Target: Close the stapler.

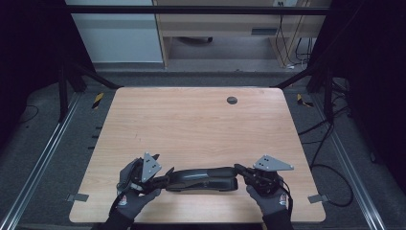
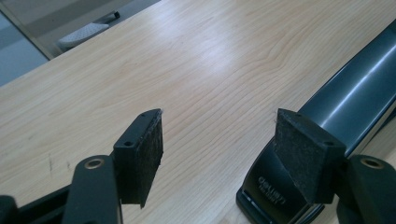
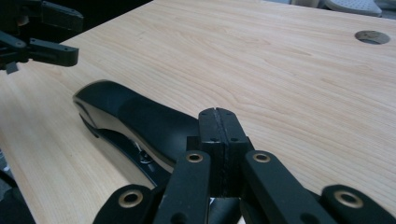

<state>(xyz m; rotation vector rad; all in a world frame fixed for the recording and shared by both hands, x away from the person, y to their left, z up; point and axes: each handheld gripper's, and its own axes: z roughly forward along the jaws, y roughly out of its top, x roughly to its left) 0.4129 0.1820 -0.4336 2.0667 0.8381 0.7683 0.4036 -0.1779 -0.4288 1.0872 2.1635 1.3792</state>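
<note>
Gloved hands (image 1: 131,199) at table (image 1: 201,120) near edge. Stapler (image 1: 203,178) flat between grippers. Left gripper (image 2: 219,154) released, jaws wide beside stapler's end. Right gripper (image 3: 218,140) clenched empty, pads touching, at stapler's other end. No grasp yet; lifting left.

"deli" brand on black stapler (image 2: 275,186) end, smaller print unreadable.

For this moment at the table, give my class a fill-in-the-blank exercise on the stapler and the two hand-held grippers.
1. The black stapler lies on the ____ table.
2. The left hand-held gripper has its jaws ____.
3. The right hand-held gripper has its jaws ____.
4. The round hole sits near the table's ____ edge.

Missing words: wooden; open; shut; far
</note>
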